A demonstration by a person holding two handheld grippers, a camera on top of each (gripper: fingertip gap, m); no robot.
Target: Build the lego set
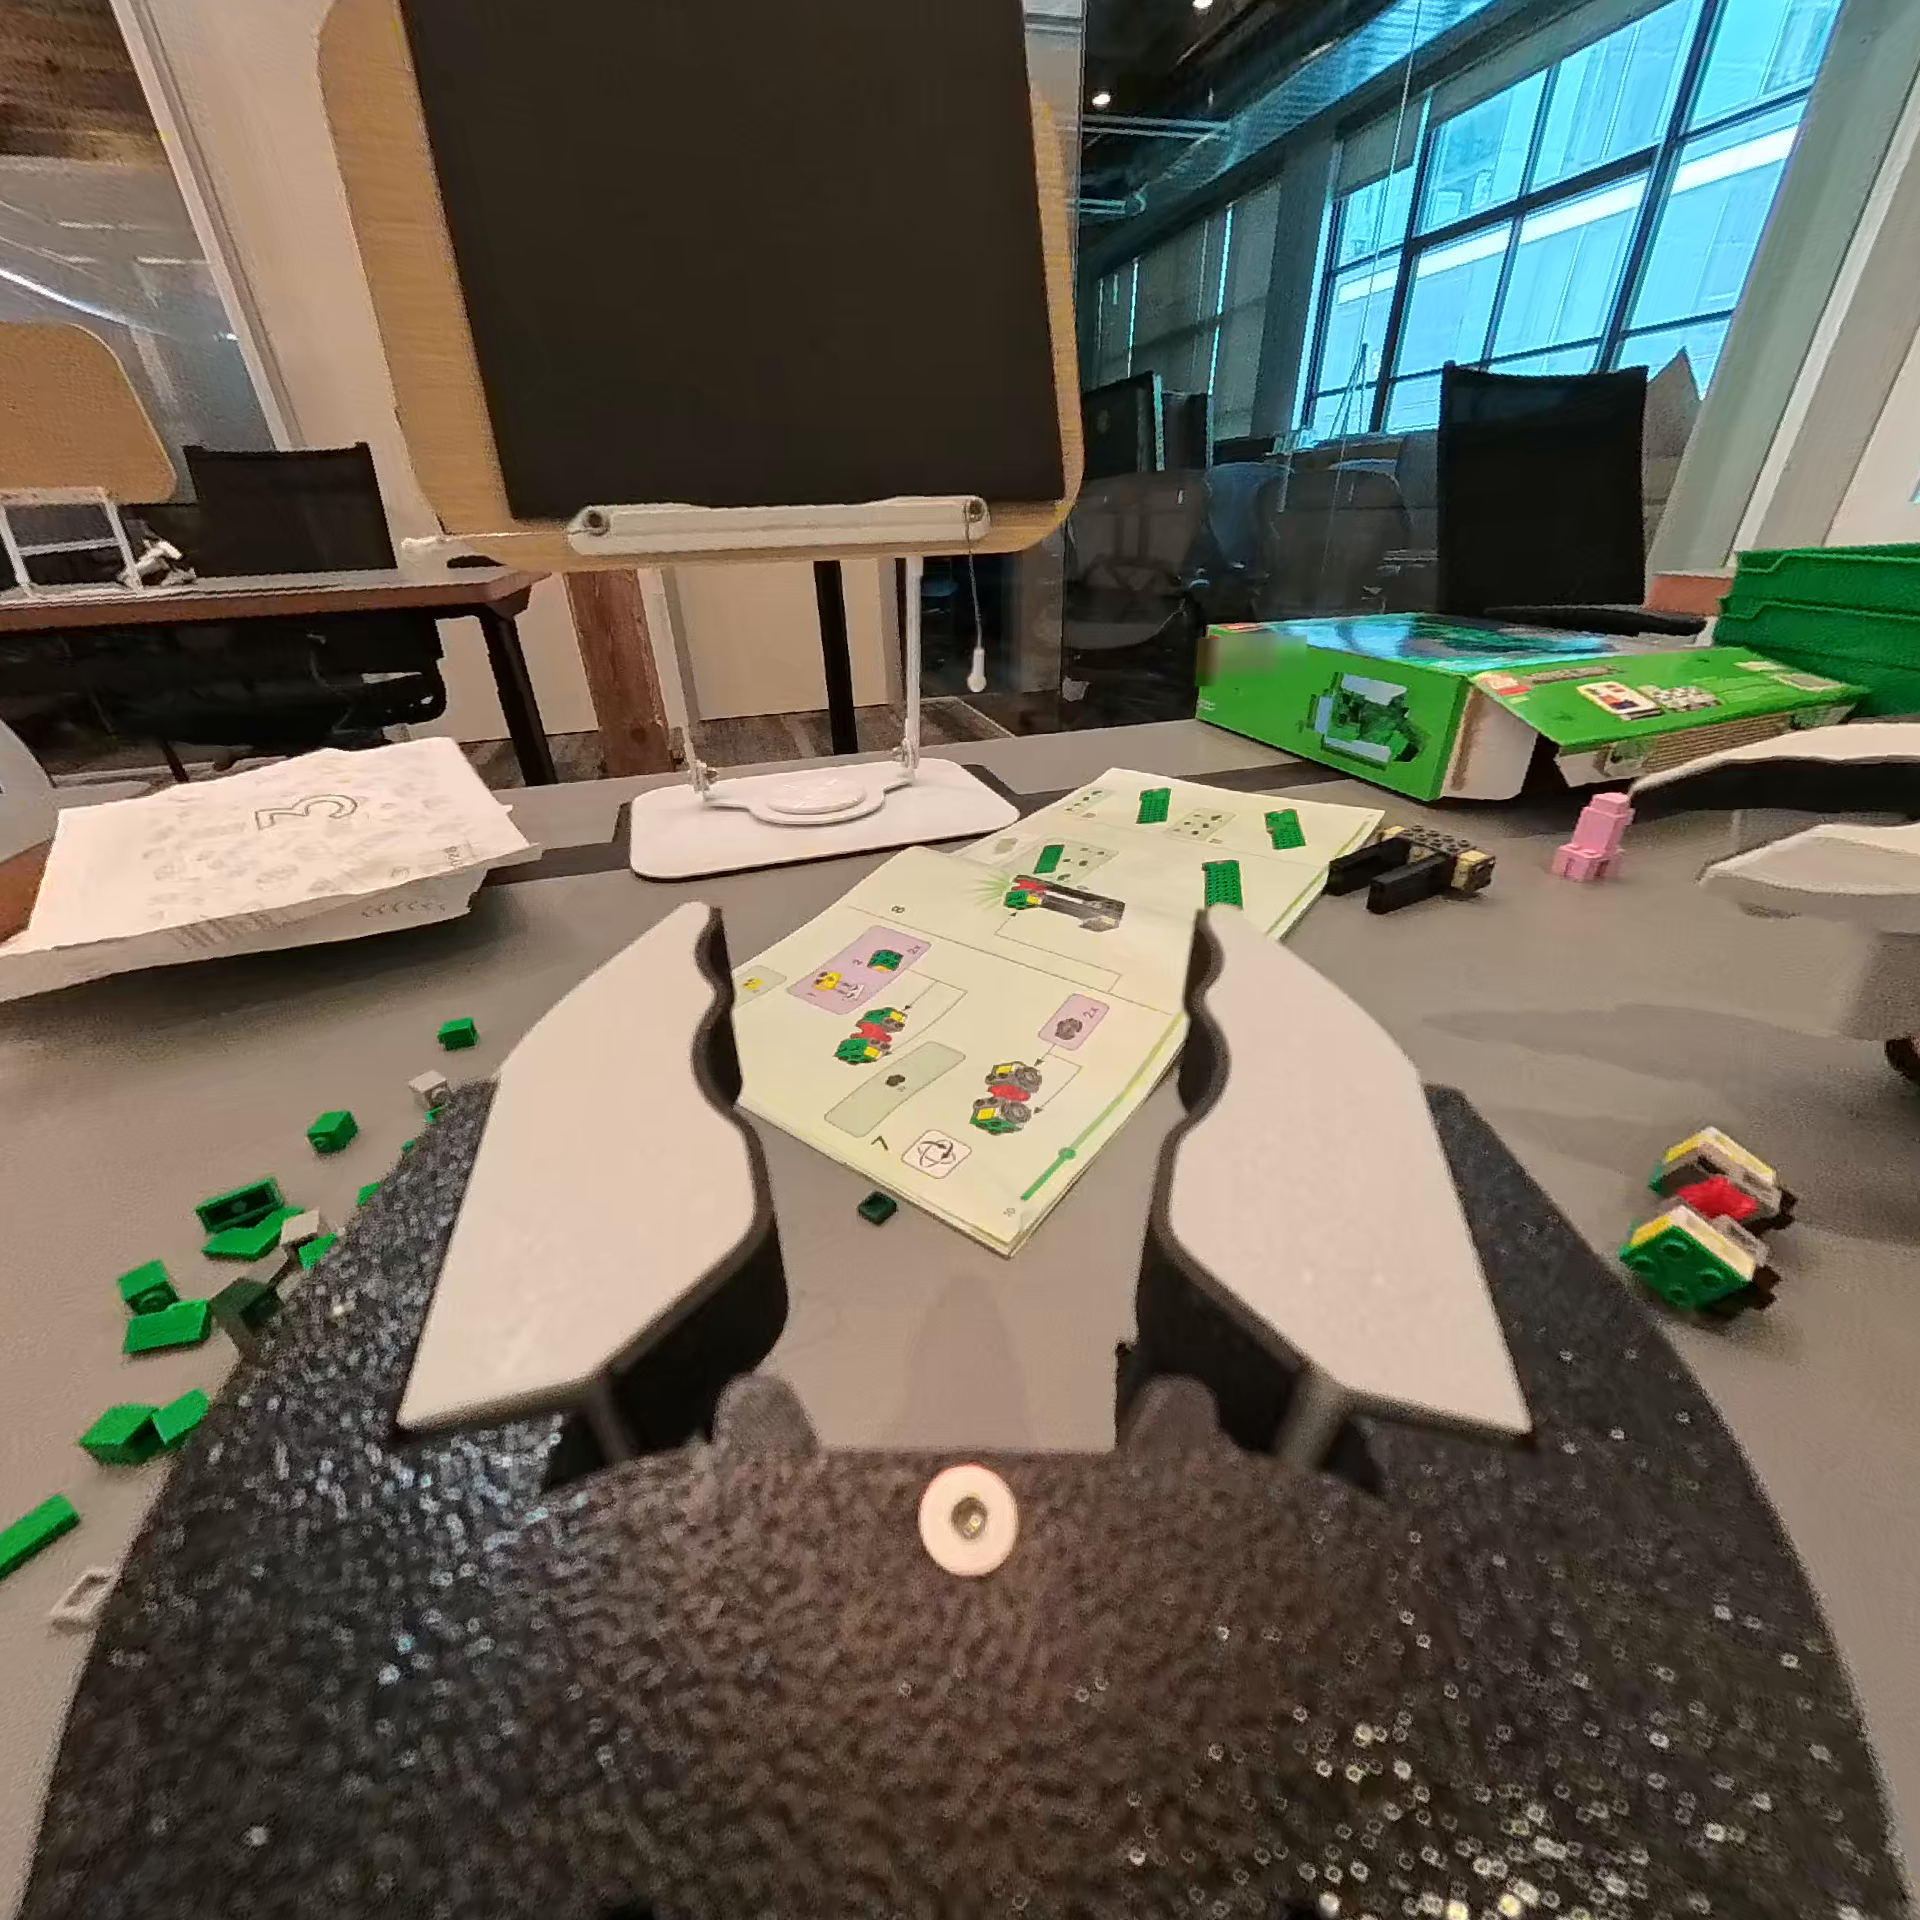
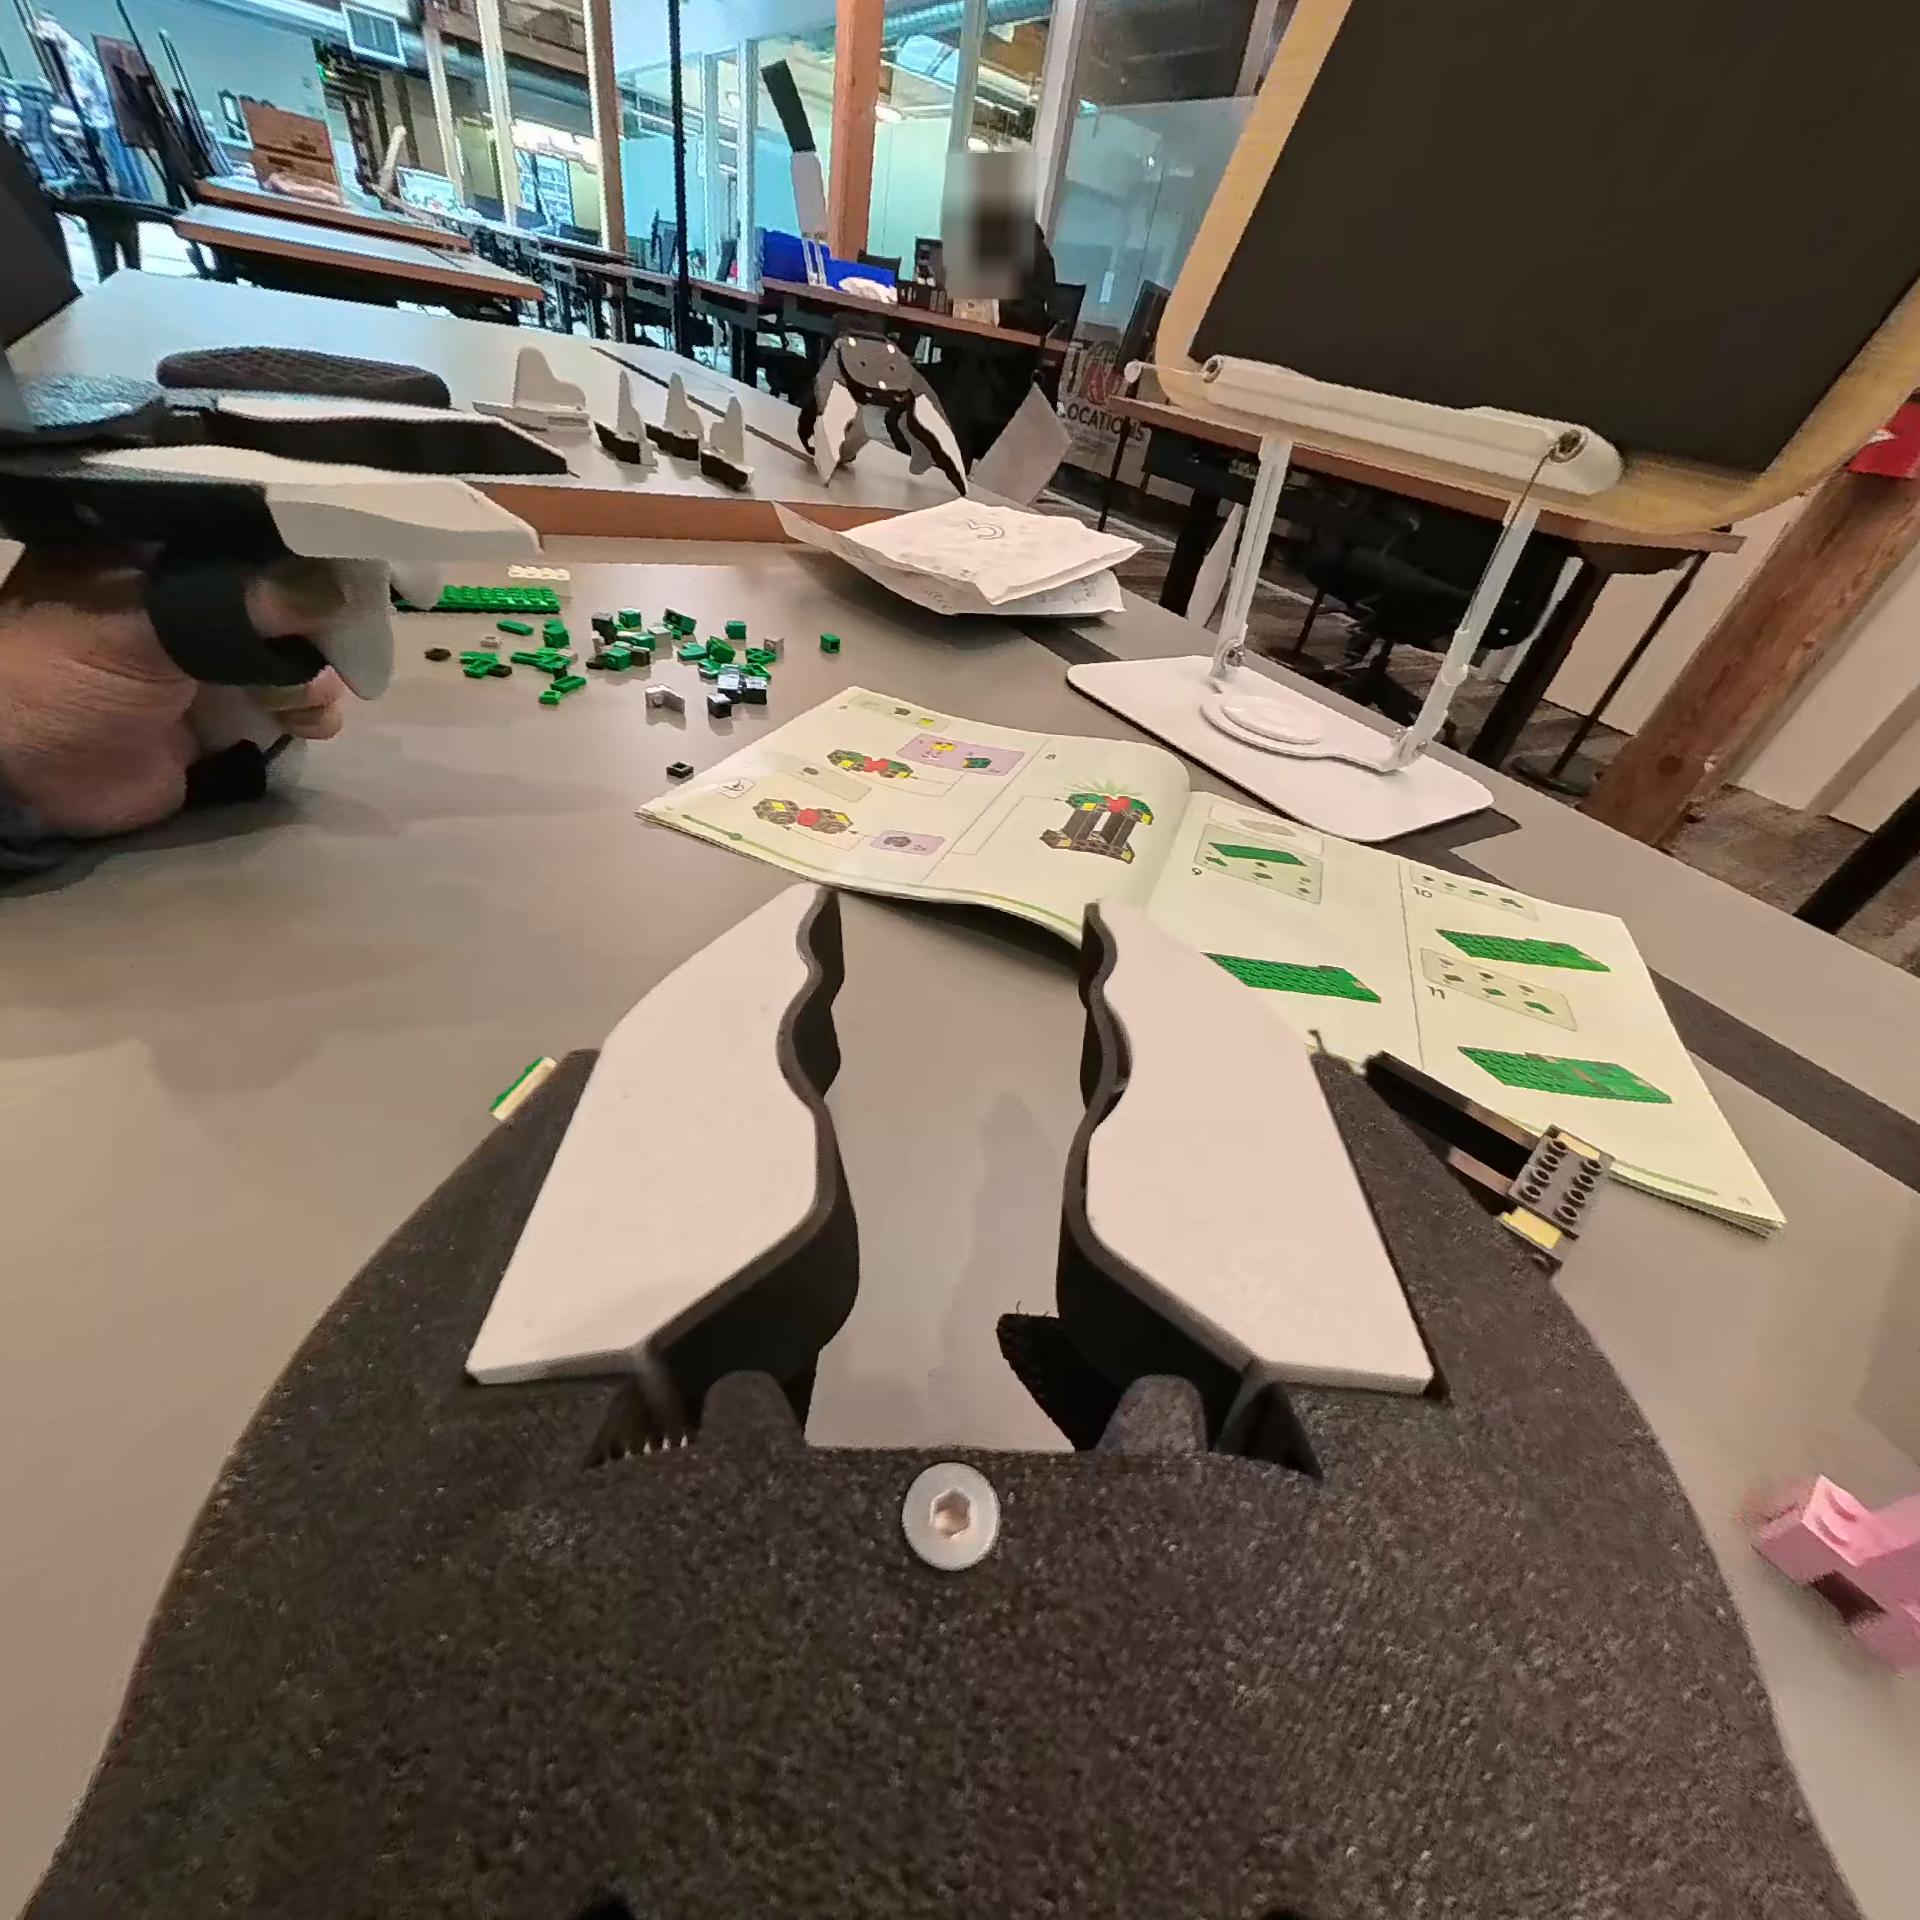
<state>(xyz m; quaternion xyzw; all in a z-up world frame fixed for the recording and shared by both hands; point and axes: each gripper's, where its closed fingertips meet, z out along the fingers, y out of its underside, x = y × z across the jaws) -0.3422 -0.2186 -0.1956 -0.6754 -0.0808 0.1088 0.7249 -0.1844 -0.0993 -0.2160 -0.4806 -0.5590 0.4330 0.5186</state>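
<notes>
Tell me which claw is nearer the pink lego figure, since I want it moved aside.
The right claw. The pink lego figure lies close beside its right flank. The left claw is across the table, over the instruction booklet, with the figure far off to its right.

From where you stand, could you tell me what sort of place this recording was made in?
Most likely an open-plan office or shared workspace. Long desks run in rows behind the grey table, an office chair stands by large grid windows, and glass partitions divide the room.
</notes>
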